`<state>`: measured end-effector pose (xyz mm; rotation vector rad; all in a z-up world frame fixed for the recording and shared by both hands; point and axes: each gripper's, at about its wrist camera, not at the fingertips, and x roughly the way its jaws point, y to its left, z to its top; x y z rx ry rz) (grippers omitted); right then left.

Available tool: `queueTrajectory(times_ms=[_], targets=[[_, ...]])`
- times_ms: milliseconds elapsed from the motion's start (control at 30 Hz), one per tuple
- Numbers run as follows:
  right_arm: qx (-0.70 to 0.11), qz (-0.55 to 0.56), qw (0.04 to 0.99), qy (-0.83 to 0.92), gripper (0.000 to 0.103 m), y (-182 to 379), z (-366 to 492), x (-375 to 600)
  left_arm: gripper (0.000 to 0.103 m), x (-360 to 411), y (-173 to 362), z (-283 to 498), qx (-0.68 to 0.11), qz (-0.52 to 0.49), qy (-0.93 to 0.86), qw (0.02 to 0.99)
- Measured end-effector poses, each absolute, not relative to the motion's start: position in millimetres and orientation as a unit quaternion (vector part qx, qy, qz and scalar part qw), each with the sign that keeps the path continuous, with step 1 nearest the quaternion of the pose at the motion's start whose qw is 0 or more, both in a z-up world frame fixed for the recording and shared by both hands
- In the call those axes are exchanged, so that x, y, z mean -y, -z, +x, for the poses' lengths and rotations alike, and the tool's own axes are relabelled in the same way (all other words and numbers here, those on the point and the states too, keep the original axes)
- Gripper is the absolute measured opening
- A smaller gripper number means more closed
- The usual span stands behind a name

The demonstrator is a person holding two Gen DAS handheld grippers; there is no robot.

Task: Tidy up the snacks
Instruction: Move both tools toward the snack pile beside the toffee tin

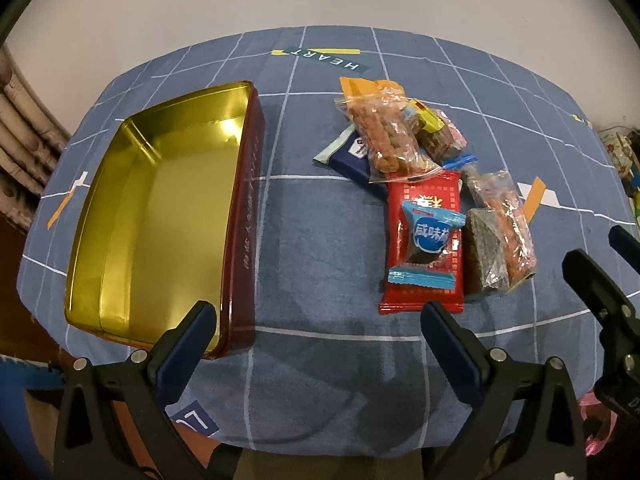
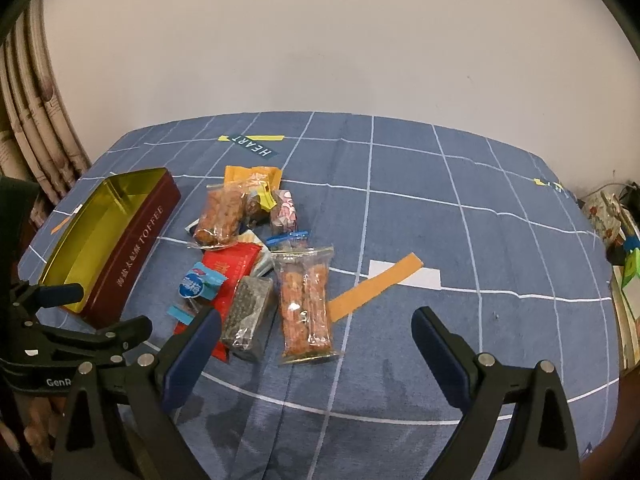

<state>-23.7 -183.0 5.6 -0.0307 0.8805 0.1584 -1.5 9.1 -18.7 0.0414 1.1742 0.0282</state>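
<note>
A dark red toffee tin (image 1: 244, 220) (image 2: 132, 240) with a gold, empty inside lies open on the left of the blue checked cloth. To its right sits a heap of snacks: a red packet (image 1: 424, 276) (image 2: 232, 268) with a blue-wrapped candy (image 1: 430, 240) (image 2: 196, 284) on top, a dark seed bar (image 1: 486, 252) (image 2: 248, 316), and clear bags of orange-brown sticks (image 1: 386, 136) (image 2: 306, 304). My left gripper (image 1: 318, 322) hovers open over the cloth between tin and heap. My right gripper (image 2: 316, 328) stands open just in front of the heap's near bags.
The cloth-covered table (image 2: 460, 240) ends at a pale wall behind. Curtains (image 2: 36, 132) hang at the left. Small clutter (image 2: 616, 220) sits past the table's right edge. Bare cloth spreads to the right of the snacks.
</note>
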Motion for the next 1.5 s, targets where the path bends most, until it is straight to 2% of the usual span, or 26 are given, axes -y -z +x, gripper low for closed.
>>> queueTrajectory(times_ms=[1500], targets=[[-0.447,-0.013,0.891,-0.078,0.096,9,-18,183,0.1,-5,22,3,-0.559,0.025,-0.004,0.829]])
